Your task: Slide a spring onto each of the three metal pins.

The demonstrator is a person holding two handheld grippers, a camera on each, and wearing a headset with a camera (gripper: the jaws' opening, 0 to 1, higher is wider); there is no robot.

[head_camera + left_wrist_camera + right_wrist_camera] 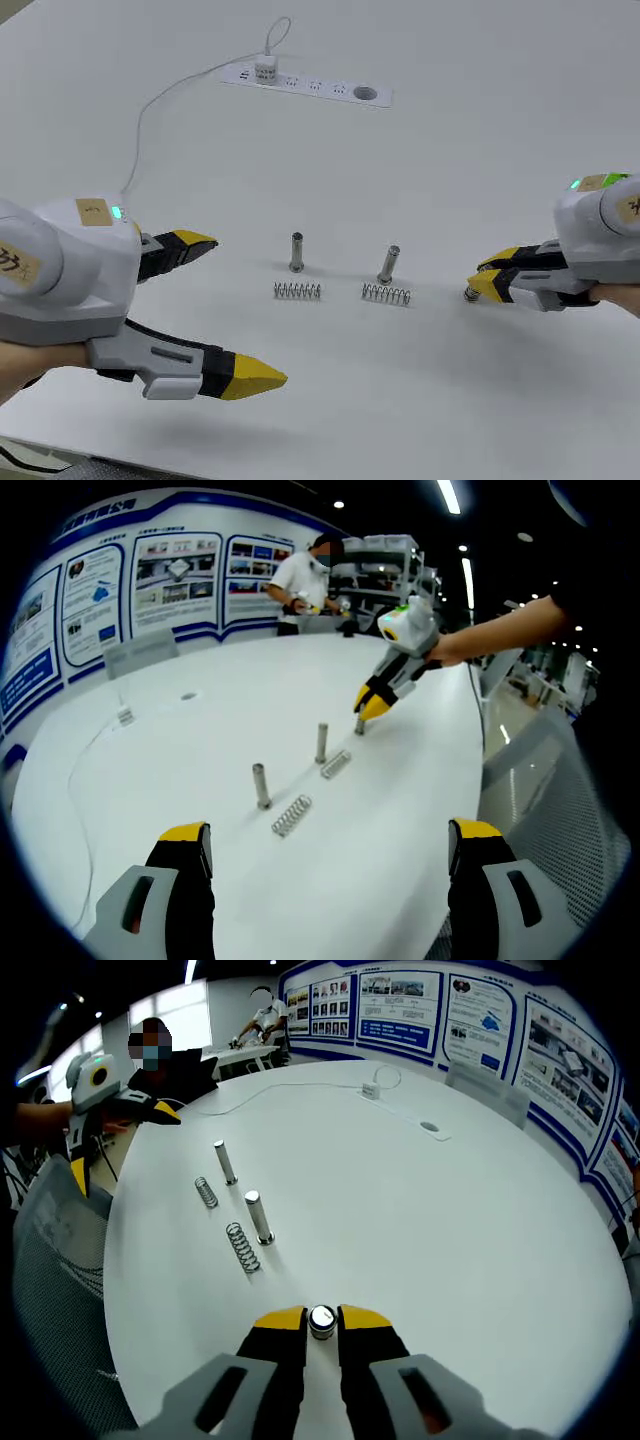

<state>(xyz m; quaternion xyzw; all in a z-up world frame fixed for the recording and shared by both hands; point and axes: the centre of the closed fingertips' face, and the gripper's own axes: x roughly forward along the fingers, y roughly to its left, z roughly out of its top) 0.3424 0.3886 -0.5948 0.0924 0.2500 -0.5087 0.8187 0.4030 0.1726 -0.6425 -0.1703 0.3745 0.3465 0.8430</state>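
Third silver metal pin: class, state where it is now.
In the right gripper view, the third silver metal pin stands clasped between the jaws of the right hand-held gripper, close to a steel coil spring.

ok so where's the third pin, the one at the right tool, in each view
Head view: the third pin is at the right, at the tips of the right tool.
Left gripper view: third pin just above centre, under that tool's yellow tips.
Right gripper view: third pin bottom centre, between the jaws.
Shared landmark: the nearest standing pin, with a spring lying beside it.
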